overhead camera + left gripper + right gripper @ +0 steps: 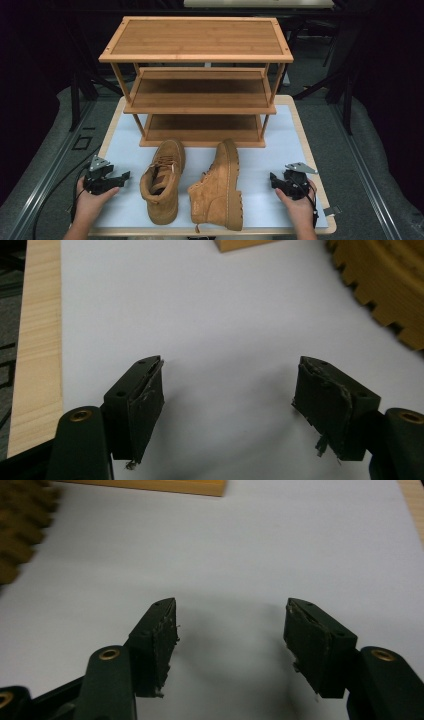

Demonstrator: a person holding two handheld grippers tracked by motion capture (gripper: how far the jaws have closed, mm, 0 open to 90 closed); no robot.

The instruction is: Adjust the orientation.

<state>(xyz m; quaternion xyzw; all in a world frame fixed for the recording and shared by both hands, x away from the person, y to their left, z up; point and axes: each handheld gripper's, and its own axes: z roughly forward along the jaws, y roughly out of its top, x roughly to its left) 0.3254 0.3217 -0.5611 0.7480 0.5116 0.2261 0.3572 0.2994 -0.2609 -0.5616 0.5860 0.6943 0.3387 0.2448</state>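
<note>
You have a three-tier bamboo shoe rack (pixel 200 80) standing empty at the back of the white table mat (pixel 270 150); dark floor surrounds it.

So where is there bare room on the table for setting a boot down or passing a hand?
Free: white mat between the left gripper and left boot, and between the right boot and right gripper. All shelves of the rack are bare. Crowded: mid-table, where the boots nearly touch.
</note>
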